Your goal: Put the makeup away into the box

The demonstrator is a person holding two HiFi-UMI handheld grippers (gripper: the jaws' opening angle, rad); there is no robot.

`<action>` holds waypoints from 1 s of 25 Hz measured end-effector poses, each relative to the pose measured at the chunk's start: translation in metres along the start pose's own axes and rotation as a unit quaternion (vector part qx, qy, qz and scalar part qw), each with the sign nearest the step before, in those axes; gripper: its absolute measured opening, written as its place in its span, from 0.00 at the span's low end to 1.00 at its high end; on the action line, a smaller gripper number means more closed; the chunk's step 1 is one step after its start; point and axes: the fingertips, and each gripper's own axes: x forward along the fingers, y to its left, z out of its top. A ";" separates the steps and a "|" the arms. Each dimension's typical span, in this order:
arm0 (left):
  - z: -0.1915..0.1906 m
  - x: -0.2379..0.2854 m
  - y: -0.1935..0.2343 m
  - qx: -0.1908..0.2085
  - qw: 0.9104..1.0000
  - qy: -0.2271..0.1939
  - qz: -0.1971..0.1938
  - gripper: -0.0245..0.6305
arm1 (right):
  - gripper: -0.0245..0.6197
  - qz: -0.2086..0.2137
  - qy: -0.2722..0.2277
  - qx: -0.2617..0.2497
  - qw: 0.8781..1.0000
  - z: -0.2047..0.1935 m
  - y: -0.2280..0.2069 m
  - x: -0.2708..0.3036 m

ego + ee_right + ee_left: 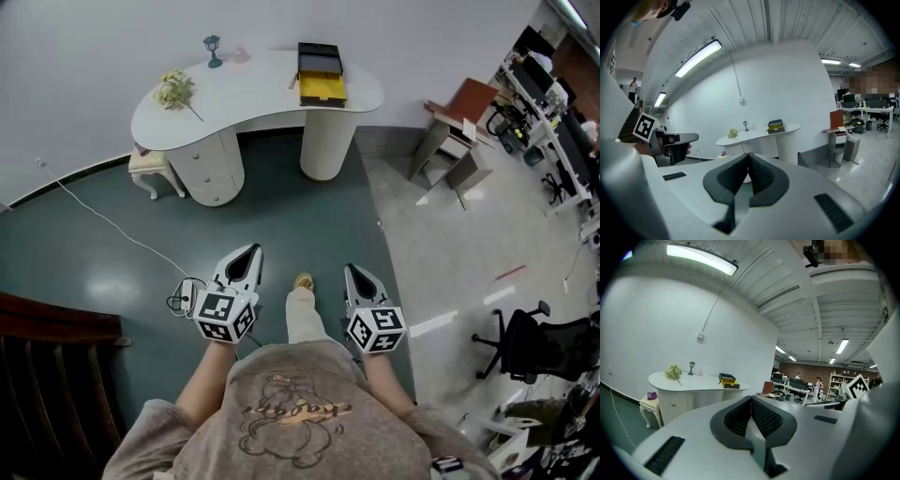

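Note:
A black and yellow box [321, 73] stands open on the right part of a white curved dressing table [262, 98], far ahead across the floor. It also shows small in the left gripper view as the box [727, 380] and in the right gripper view as the box [776, 125]. A small pinkish item [241, 55] lies near the table's back edge; too small to tell what it is. My left gripper [246, 253] [751, 399] and right gripper [354, 270] [748, 155] are held low in front of the person, both shut with nothing between the pads, pointing toward the table.
Dried flowers [174, 90] and a little lamp figure [213, 49] sit on the table's left. A white stool [150, 171] stands by its left leg, and a white cable [112, 225] trails over the green floor. A brown-topped cabinet [455, 141] and an office chair [525, 342] are to the right.

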 end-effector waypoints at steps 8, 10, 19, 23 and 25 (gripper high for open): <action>0.012 0.045 0.035 -0.002 1.000 0.000 0.017 0.07 | 0.04 0.013 -0.001 -0.005 1.000 0.024 -0.016 0.057; 0.017 0.061 0.044 -0.001 1.000 0.002 0.018 0.07 | 0.04 0.013 -0.002 -0.006 1.000 0.033 -0.023 0.073; 0.046 0.132 0.080 -0.001 1.000 0.011 0.021 0.07 | 0.04 0.021 -0.001 0.007 1.000 0.068 -0.049 0.146; 0.058 0.166 0.089 -0.005 1.000 0.011 0.024 0.07 | 0.04 0.028 0.006 0.009 1.000 0.082 -0.067 0.175; 0.063 0.183 0.093 -0.009 1.000 0.011 0.026 0.07 | 0.04 0.030 0.006 0.010 0.999 0.091 -0.077 0.189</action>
